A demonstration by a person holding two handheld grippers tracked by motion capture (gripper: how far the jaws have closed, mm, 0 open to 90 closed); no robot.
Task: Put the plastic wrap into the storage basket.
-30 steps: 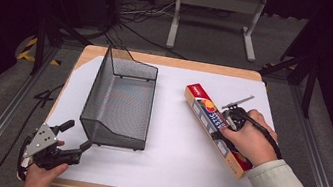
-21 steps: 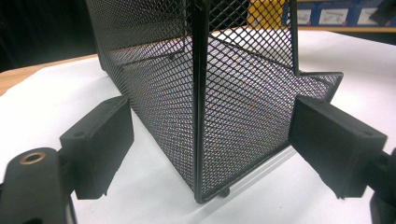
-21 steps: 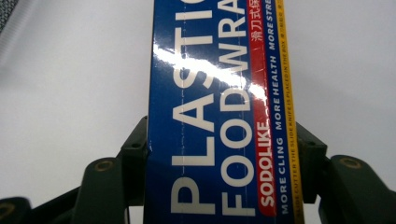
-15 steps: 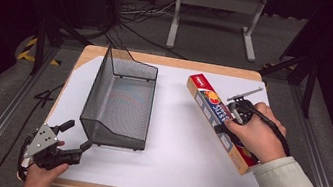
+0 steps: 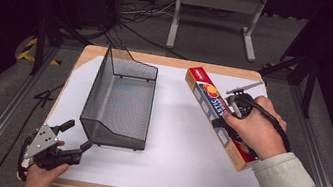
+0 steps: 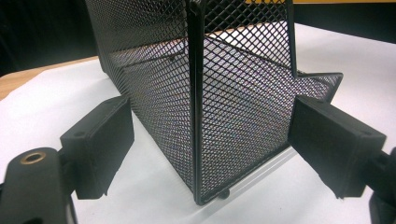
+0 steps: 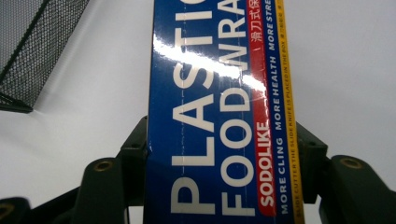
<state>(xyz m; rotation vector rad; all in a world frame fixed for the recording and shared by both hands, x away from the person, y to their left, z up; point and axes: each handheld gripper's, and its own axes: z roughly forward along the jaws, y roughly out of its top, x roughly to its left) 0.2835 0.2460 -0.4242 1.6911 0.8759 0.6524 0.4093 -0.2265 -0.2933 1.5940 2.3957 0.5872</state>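
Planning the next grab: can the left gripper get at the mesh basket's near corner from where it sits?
Probably yes. The left gripper is open, its jaws straddling the mesh basket's corner edge with nothing between them.

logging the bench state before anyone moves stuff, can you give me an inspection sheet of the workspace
Surface: wooden table under a white sheet.
Job's things: black mesh tray at the left, open top up; plastic food wrap box lying flat and slanted at the right.
Clutter: nothing seen.
Grippers: left gripper open, just off the tray's near corner, a jaw to either side of that corner in the left gripper view; right gripper with both jaws against the box's long sides.
Cables: a black cable runs over the right hand; loose cables on the floor behind.
Surroundings: dark room, grey floor, metal frame beyond the table, rails on both sides.
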